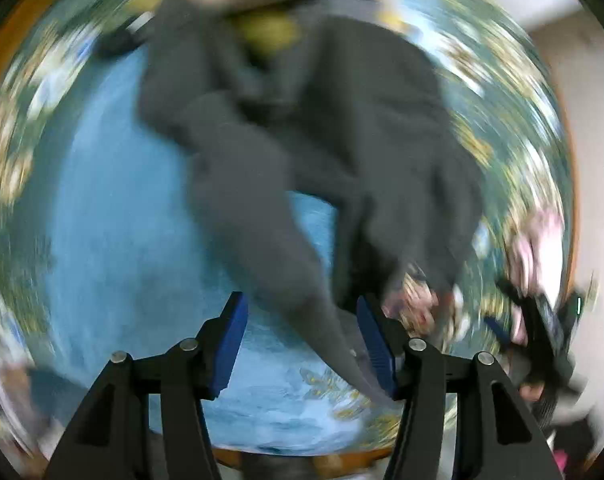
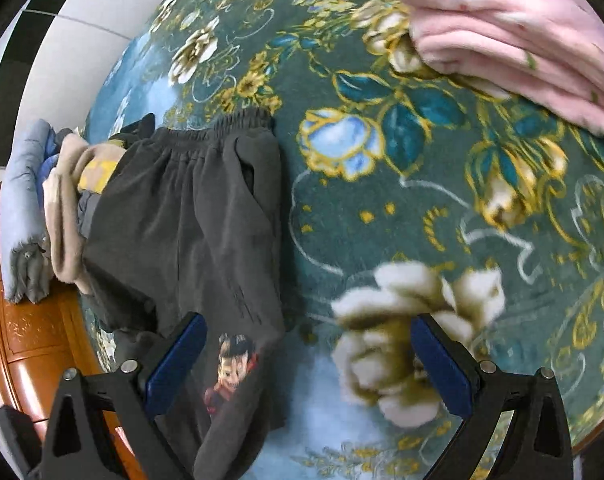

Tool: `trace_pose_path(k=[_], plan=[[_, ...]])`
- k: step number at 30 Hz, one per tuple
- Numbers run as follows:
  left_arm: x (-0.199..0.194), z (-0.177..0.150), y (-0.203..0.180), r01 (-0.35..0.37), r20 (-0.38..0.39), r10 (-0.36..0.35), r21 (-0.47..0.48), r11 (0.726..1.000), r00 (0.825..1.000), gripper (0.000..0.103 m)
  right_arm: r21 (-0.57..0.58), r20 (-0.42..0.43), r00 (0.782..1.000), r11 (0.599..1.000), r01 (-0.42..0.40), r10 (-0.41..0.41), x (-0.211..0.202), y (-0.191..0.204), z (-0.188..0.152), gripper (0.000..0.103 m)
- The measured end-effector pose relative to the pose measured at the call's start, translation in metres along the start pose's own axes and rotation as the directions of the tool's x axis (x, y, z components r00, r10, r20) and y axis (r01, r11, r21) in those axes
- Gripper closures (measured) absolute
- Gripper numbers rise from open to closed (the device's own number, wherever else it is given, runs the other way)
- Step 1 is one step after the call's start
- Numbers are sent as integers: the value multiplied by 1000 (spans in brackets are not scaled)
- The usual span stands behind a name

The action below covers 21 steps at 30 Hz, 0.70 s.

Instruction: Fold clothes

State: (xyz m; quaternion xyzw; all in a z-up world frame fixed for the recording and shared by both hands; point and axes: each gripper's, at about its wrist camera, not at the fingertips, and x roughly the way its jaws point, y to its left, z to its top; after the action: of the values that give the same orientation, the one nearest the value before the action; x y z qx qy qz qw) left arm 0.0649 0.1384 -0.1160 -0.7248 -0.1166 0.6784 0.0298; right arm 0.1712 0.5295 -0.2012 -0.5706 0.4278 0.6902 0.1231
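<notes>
Right wrist view shows dark grey trousers (image 2: 189, 216) lying flat on the flower-patterned blanket (image 2: 382, 208), waistband far from the camera, legs running back toward the right tongs (image 2: 308, 364), which stand open over the printed leg end, touching nothing. Left tongs (image 1: 302, 344), also open, have a leg tip between the pads, pressed by neither. Folded pink cloth (image 2: 514, 36) lies well apart; other clothes (image 2: 61, 208) are piled beside the waistband.

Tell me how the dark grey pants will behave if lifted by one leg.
The dark grey pants look soft and floppy: one leg already drapes in loose folds. The thick fabric suggests some weight, so they would probably sag and drag on the floral blanket.
</notes>
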Motion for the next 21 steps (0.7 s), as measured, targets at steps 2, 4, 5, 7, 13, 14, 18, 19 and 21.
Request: trace_pose_path(k=[2, 4, 5, 7, 13, 14, 18, 19, 21], plan=[[9, 12, 15, -14, -12, 13, -89, 996, 1000, 42, -13, -10, 1000, 1000, -8, 8, 9, 5, 11, 0], [16, 24, 26, -4, -20, 1, -162, 987, 1000, 39, -11, -17, 1000, 1000, -22, 22, 18, 12, 23, 0], [20, 29, 30, 5, -23, -9, -196, 981, 1000, 38, -8, -20, 999, 999, -31, 30, 23, 16, 30, 0], [28, 41, 35, 0, -30, -8, -244, 970, 1000, 38, -3, -27, 999, 999, -47, 47, 32, 23, 43, 0], [54, 72, 45, -28, -63, 6, -350, 936, 998, 38, 33, -44, 998, 999, -35, 36, 64, 40, 82, 5], [58, 75, 46, -28, -73, 1, -362, 932, 997, 38, 47, -52, 998, 998, -30, 32, 69, 40, 85, 9], [68, 80, 52, -26, -99, -15, -400, 916, 995, 59, 117, -106, 994, 993, -24, 36, 90, 39, 90, 29], [69, 80, 53, -36, -114, -10, -390, 920, 993, 77, 130, -121, 991, 991, -32, 48, 94, 40, 88, 38], [69, 81, 56, -54, -123, 9, -372, 927, 992, 95, 145, -144, 987, 988, -52, 73, 99, 43, 85, 55]])
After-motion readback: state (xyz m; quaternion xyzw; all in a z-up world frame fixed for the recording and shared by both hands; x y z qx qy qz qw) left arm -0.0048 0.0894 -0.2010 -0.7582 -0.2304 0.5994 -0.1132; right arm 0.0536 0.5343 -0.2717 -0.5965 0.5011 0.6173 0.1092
